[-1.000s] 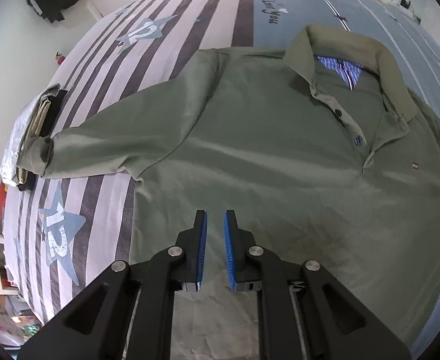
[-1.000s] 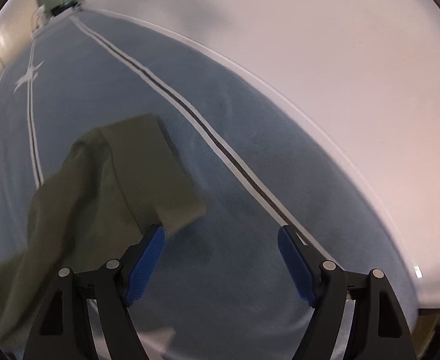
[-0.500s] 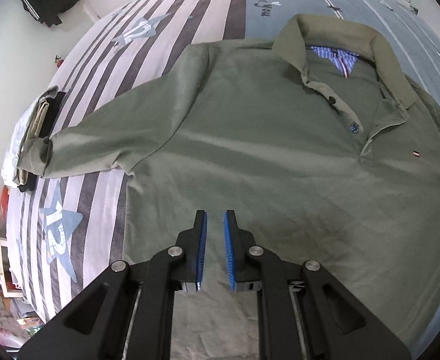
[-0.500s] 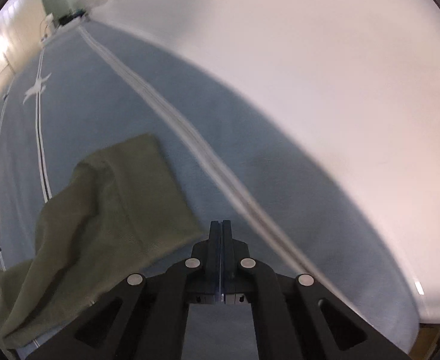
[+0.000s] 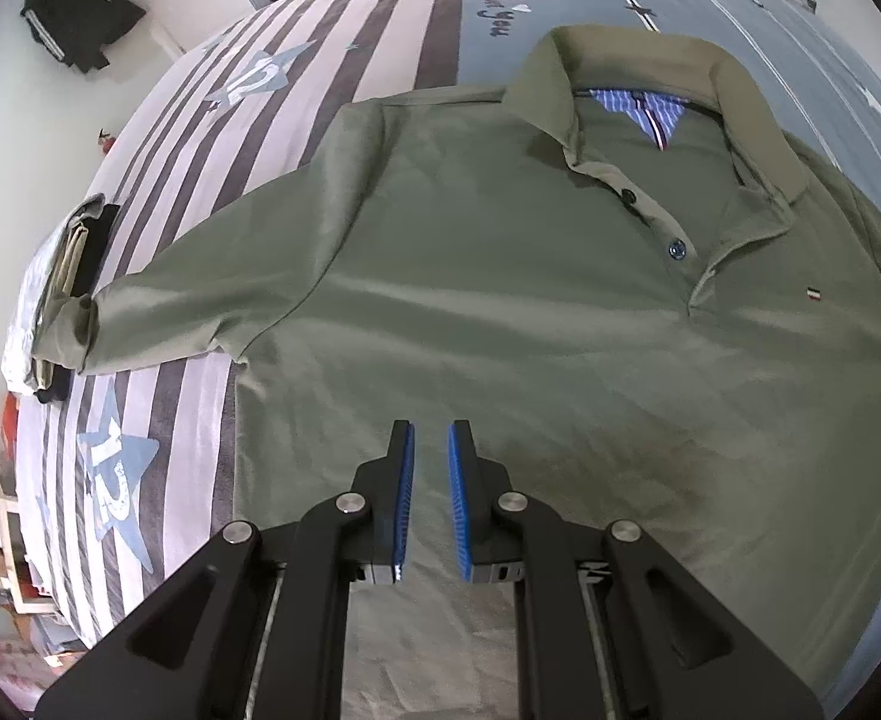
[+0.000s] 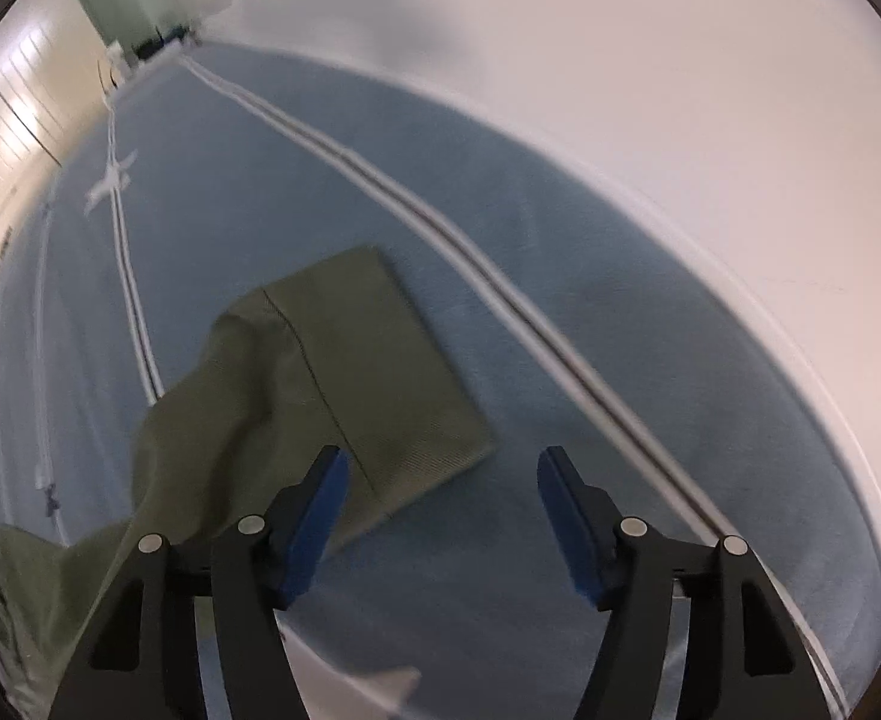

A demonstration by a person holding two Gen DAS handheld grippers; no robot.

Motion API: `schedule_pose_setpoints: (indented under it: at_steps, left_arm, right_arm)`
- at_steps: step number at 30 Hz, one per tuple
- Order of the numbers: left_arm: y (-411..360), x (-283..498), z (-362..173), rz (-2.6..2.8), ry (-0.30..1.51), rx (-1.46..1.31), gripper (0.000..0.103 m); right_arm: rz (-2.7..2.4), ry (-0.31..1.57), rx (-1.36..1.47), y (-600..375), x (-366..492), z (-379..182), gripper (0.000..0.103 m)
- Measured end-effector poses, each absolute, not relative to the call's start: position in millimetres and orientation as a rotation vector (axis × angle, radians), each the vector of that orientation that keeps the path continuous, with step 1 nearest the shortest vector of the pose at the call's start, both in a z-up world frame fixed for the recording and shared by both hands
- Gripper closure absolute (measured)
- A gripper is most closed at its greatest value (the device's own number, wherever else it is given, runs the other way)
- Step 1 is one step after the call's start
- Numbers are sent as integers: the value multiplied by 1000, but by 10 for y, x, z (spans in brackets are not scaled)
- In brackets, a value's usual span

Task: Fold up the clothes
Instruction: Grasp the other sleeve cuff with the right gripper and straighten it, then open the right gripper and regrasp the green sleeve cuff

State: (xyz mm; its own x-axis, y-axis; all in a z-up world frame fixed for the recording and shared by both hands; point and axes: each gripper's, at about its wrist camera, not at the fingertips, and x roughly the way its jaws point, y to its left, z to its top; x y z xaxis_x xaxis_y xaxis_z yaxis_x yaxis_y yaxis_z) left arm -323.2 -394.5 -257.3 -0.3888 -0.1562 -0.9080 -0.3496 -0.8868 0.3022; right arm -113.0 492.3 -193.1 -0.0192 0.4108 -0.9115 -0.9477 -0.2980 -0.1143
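Note:
An olive long-sleeved polo shirt [image 5: 500,276] lies face up and spread flat on the bed, collar [image 5: 638,54] at the far side. One sleeve [image 5: 200,300] stretches out to the left. My left gripper [image 5: 430,438] hovers over the shirt's lower front, its blue pads a narrow gap apart with nothing between them. In the right wrist view the other sleeve's cuff [image 6: 380,372] lies flat on the blue cover. My right gripper [image 6: 443,456] stands wide open just before that cuff, whose near corner reaches between the fingertips without touching them.
A stack of folded clothes [image 5: 62,276] sits at the bed's left edge, under the left cuff. The bed cover is striped [image 5: 158,450] on the left and blue [image 6: 590,396] on the right. A white wall [image 6: 710,150] runs close along the bed's right edge. A black garment [image 5: 77,18] hangs on the far wall.
My right gripper went from open to shut beside the cuff, then opened wide again, and now points more squarely at the cuff. The left gripper drifted slightly over the shirt, its gap unchanged.

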Motion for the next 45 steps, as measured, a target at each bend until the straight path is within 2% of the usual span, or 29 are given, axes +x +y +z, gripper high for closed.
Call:
schedule_pose_setpoints:
  at_steps: [4,6,8,9,10,22,27,30,31,32,34,39,42,45]
  left_arm:
    - [-3940,-3247,-2611,2426,672,-1676,93]
    - [-3932,-3251,-2623,2426,668,-1676,93]
    - [-3917,-3249,-2632,2428,656,-1679,93]
    - [-3916,-3250,-2637,2429,649,-1682,93]
    - [-3924,-3252,-2644,2431,644,-1686,93]
    - [-3962,-3275,-2625,2450,609,-1707,93]
    - [-3959,-3249,-2619,2445,598,-1714,93]
    - [-3917,-3228,-2600,2435,600,-1710,93]
    - [-3909,-3225,-2596,2433,607,-1706,93]
    - [-3901,-3222,-2592,2432,614,-1703,93]
    - [-3906,-3226,-2596,2434,613,-1699,93]
    - [-3928,-3228,-2574,2444,605,-1700,93]
    - [-3919,-3218,-2587,2440,605,-1706,93]
    - [-3894,-3205,-2609,2429,609,-1707,93]
  right_arm:
    - [1532,652,-1162,4998,-1309,-2100,41]
    - [1552,634,-1157,5003,-1375,-2119,46]
    - [1580,596,-1174,4974,-1475,-2119,79]
    - [1591,568,-1189,4951,-1539,-2115,90]
    - [1603,539,-1204,4929,-1603,-2111,95]
    - [1566,497,-1143,4643,-1342,-1761,96]
    - [1509,525,-1201,4466,-1213,-1868,96]
    - [1489,545,-1213,4427,-1214,-1964,95]
    - [1483,553,-1214,4425,-1219,-1991,91]
    - [1465,563,-1212,4441,-1219,-2005,79]
    - [1444,564,-1191,4476,-1236,-1975,66]
    - [1456,532,-1102,4574,-1343,-1767,60]
    - [1459,564,-1137,4685,-1531,-1885,56]
    - [1460,597,-1173,4796,-1720,-2005,40]
